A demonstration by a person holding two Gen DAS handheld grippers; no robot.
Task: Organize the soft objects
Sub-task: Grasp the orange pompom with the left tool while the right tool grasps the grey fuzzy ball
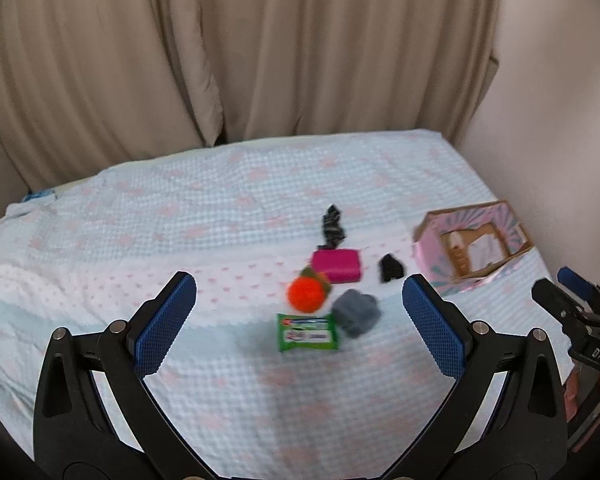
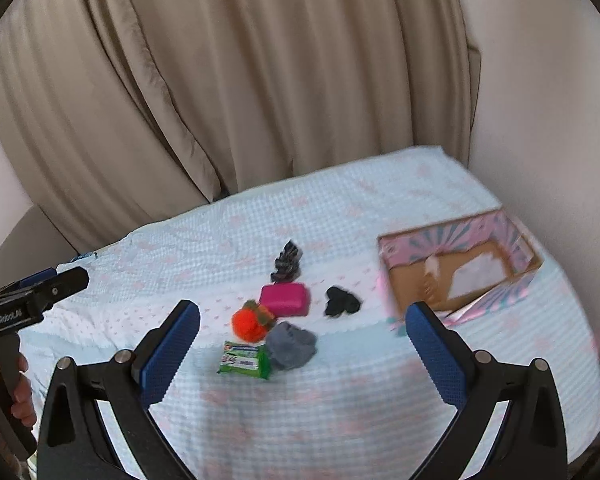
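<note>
A cluster of soft things lies mid-bed: an orange pompom (image 1: 307,294) (image 2: 249,322), a magenta pouch (image 1: 336,265) (image 2: 285,299), a grey cloth bundle (image 1: 356,312) (image 2: 291,345), a green tissue pack (image 1: 307,332) (image 2: 244,360), a small black cloth (image 1: 391,267) (image 2: 341,301) and a striped dark cloth (image 1: 332,227) (image 2: 287,267). To their right sits a pink cardboard box (image 1: 432,255) (image 2: 398,252), open on top. My left gripper (image 1: 299,312) hangs open above the bed, short of the cluster. My right gripper (image 2: 302,338) is open too, nothing between its fingers.
The bed (image 1: 180,216) (image 2: 380,400) wears a pale blue and pink quilt. Beige curtains (image 1: 260,60) hang behind it and a wall (image 2: 540,120) borders the right side. The other gripper shows at each view's edge; a hand (image 2: 20,392) grips the left one.
</note>
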